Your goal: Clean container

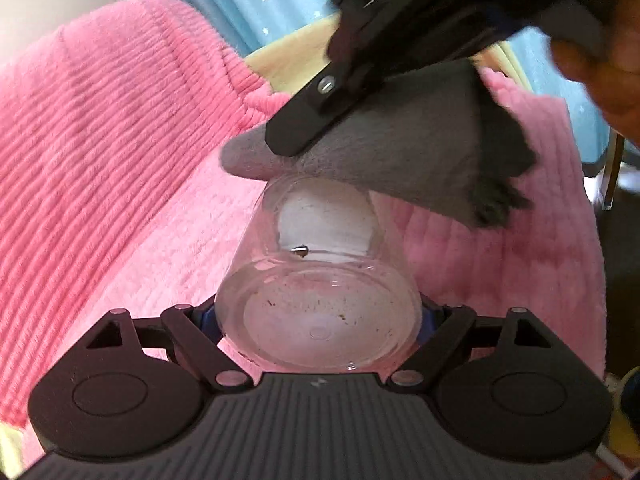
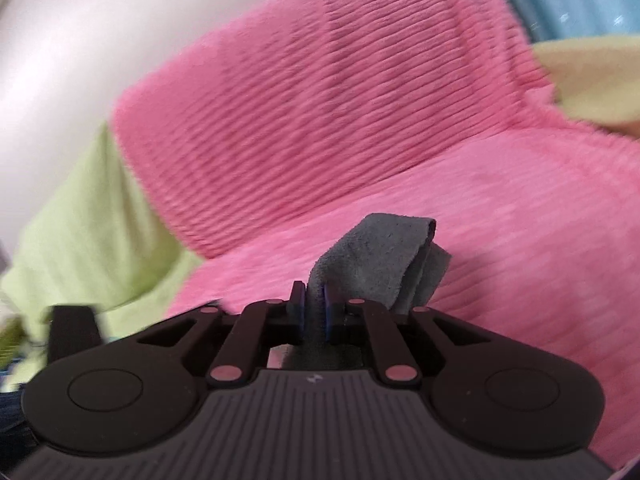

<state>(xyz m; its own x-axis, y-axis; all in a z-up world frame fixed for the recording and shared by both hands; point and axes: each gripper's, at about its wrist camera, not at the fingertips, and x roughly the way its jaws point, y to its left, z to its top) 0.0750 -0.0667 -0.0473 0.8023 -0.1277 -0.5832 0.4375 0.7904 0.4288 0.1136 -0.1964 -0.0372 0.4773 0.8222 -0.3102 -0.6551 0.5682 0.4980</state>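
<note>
A: Left wrist view, quick pass. Left gripper point(image 1: 320, 320) has its jaws clamped on the clear container point(image 1: 318, 280), gripped at the base end, mouth pointing away from the camera. Specks of dirt show on the inside of the base.

B: And the right one?

A: Right gripper point(image 1: 316, 120) comes in from the upper right, jaws pinched together on a grey cloth point(image 1: 384, 148). Cloth hangs just over the container's far rim, looks like touching it, can't confirm. Nothing's inside the container yet.

B: Right wrist view agrees?

A: Yes, cloth point(image 2: 376, 256) sits folded between the jaws, right gripper point(image 2: 316, 312) closed on it. Container isn't visible there, only pink blanket point(image 2: 320, 120).

B: Risks?

A: My guess: the container is smooth and tapered and held only at the base, so pushing the cloth in could lever it and slip it out of the left jaws. It's held in the air over the blanket point(image 1: 100, 140), so a drop lands soft, but the grasp is lost. Also the cloth is bulky and the dirt is deep at the base, so the wipe may stop short. Frame's blurry, so the motion looks fast.
</note>
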